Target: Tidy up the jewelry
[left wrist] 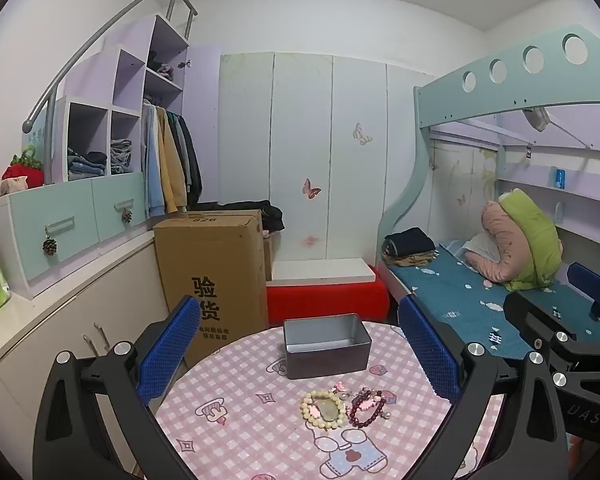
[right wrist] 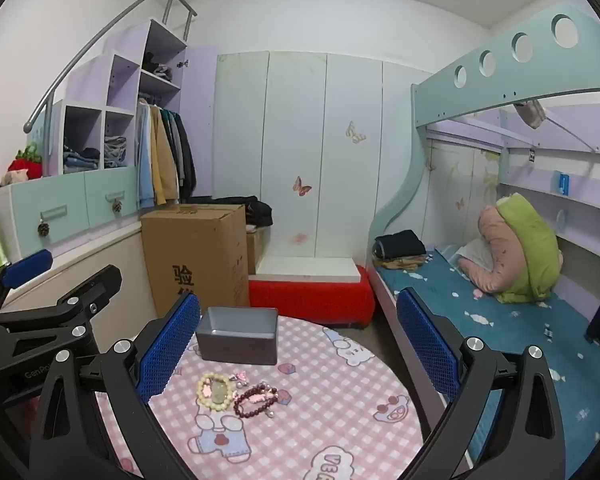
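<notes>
Left gripper: held above the near table edge, blue fingers spread wide, nothing between them.
Right gripper: level beside it, equally wide and empty.
Table: round, pink checked cloth; bare cloth around the jewelry.
Cream bead bracelet: lying flat, near centre.
Dark red bead bracelet: just beside the cream one, small trinkets at its far side.
Tin box: open, beyond the jewelry near the far rim.
Cardboard carton: standing past the table's left edge.
Bed: along the right.

Cream bead bracelet touches dark-red bracelet near open tin.
</notes>
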Demonstrator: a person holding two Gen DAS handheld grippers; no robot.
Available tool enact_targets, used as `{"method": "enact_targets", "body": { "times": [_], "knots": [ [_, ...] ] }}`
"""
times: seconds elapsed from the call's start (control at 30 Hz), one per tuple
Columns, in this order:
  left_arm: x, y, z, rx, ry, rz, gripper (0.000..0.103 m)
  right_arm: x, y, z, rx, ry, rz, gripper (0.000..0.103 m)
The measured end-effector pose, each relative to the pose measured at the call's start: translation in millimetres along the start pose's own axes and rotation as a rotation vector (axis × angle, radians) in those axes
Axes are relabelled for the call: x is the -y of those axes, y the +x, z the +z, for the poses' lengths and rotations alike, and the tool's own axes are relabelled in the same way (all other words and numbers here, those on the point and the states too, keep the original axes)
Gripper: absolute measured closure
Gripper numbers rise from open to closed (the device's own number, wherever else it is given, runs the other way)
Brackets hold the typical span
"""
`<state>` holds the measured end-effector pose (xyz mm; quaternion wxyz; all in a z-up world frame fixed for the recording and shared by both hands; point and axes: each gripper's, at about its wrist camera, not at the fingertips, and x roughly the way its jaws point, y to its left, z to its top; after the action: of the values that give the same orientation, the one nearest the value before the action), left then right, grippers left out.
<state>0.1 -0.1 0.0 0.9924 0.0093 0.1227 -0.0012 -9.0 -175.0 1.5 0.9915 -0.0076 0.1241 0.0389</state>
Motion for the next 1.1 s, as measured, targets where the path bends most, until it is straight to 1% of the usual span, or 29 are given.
{"method": "enact_targets", "body": {
  "times": [0.67, 0.8, 1.1],
  "knots": [
    [-3, -2, -2, -0.001, -0.001, 0.003, 0.007, 1, 1, 0, -0.004, 0.003, 0.003, 0.007],
    [3, 6, -2, -0.003, 0.005, 0.001, 0.007, 1, -1, 1, -0.005, 0.003, 0.003, 0.007],
    [-3, 3, 1, 0.001, 0.004, 0.000, 0.007, 0, 3, -10, -0.003, -0.001, -0.001, 0.007]
  ]
}}
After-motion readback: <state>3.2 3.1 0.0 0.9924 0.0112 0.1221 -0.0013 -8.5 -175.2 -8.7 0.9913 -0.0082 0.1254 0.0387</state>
